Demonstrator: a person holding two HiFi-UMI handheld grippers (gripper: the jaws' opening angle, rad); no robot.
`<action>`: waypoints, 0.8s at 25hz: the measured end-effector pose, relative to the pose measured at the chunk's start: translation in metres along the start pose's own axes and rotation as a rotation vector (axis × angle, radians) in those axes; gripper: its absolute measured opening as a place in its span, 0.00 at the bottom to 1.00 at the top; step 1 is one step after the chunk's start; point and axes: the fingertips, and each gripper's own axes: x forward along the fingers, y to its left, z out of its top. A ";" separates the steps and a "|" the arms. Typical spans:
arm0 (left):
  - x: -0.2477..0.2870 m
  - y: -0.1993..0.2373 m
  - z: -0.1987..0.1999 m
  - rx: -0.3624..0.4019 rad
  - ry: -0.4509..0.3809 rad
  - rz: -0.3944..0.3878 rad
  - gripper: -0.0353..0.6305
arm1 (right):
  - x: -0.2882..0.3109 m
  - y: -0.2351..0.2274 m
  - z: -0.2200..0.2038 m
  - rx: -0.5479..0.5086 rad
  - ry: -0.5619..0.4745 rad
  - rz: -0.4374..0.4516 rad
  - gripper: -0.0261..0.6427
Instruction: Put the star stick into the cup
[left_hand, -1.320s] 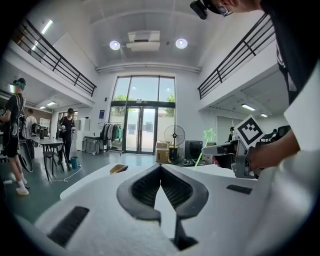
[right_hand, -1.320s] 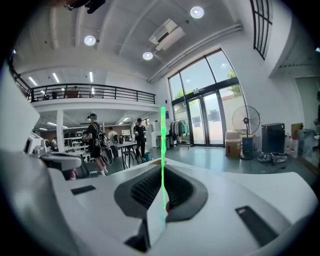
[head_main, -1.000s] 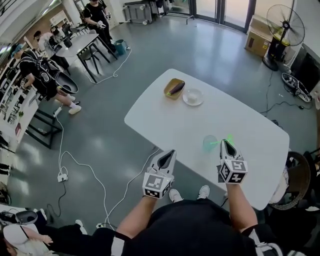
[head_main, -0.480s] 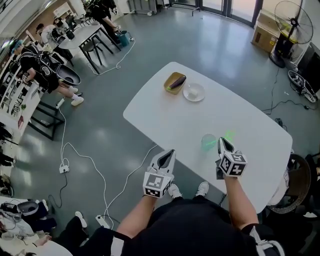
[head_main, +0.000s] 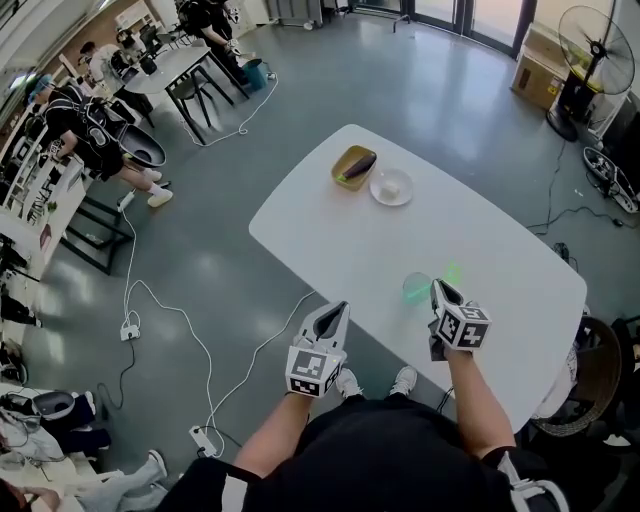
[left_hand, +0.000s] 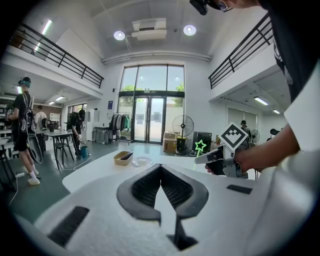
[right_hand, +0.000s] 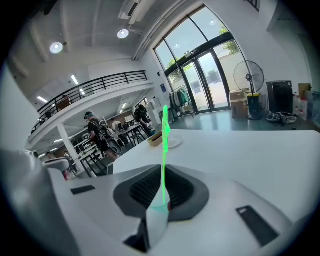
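Now: the right gripper (right_hand: 163, 172) pinches the glowing green star-topped plastic stick (right_hand: 164, 140) upright between narrow jaws, which have just eased open slightly. The translucent green cup (head_main: 417, 288) stands on the white oval table (head_main: 330, 235), just beside the gripper's tips. The left gripper (left_hand: 160, 167) has its jaws together and holds nothing.

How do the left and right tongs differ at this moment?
The right tongs pinch the star stick, star end up; the left tongs hold nothing, with their tips together. The right tongs reach over the table, right beside the cup; the left tongs hang at the table's near edge, farther from the cup. Both are white and point roughly the same way across the table.
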 end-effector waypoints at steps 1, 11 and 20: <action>-0.001 0.000 -0.001 -0.001 0.002 0.001 0.05 | 0.001 0.000 -0.002 -0.001 0.005 0.002 0.09; 0.000 -0.003 -0.006 0.002 0.014 0.003 0.05 | 0.001 -0.019 -0.012 0.005 0.017 -0.043 0.21; 0.006 -0.012 -0.007 0.011 0.018 -0.012 0.05 | -0.006 -0.027 -0.025 -0.042 0.046 -0.057 0.22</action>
